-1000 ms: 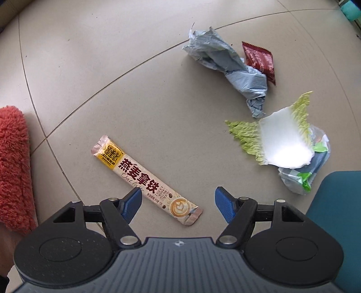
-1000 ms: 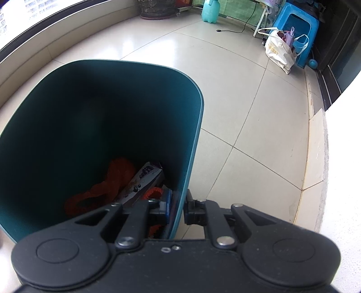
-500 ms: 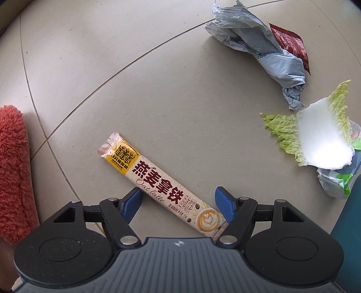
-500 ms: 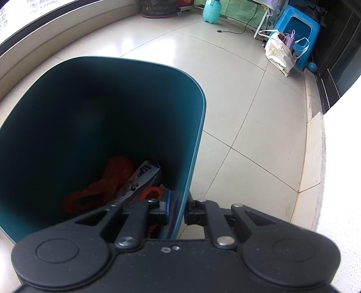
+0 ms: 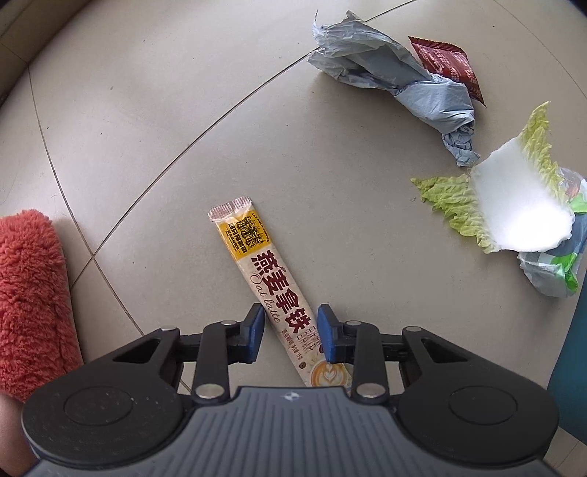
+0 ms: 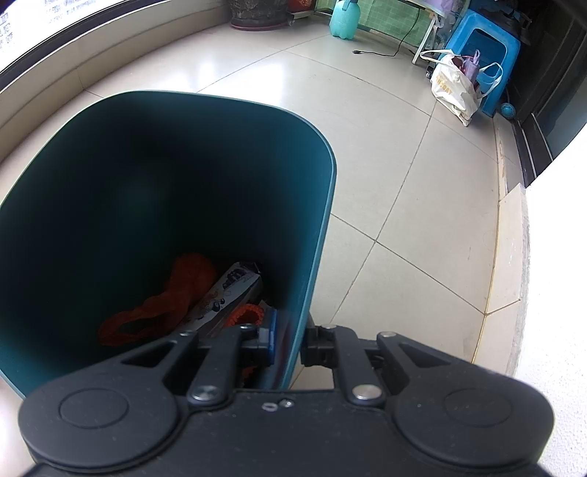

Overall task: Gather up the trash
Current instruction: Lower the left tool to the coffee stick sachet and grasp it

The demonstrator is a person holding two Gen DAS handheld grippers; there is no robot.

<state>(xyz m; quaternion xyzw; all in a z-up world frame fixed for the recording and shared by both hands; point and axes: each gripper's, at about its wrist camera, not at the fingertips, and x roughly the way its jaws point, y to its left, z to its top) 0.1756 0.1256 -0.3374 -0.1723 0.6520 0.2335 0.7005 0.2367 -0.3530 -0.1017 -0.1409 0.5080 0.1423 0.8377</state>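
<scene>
A long oat-latte sachet (image 5: 264,271) lies on the tiled floor. My left gripper (image 5: 290,330) points down over its lower half, and the jaws are closing with the sachet between the blue pads (image 5: 256,330), which stand close to its edges. To the right lie a crumpled grey bag (image 5: 396,84), a red packet (image 5: 447,62), a cabbage leaf (image 5: 506,205) and a green-and-white wrapper (image 5: 554,271). My right gripper (image 6: 290,345) is shut on the side wall of the teal bin (image 6: 323,220). Orange netting (image 6: 176,293) and a printed wrapper (image 6: 227,297) lie inside the bin.
An orange fluffy thing (image 5: 29,293) lies at the left edge of the left wrist view. The bin's side (image 5: 572,348) shows at the right. Beyond the bin stand a blue stool (image 6: 488,47), a white bag (image 6: 455,88) and a teal bottle (image 6: 343,18). A raised step (image 6: 510,257) borders the floor.
My left gripper has shifted over the sachet and turned, and its jaws have narrowed from wide open to close around it. The right gripper and bin have not moved.
</scene>
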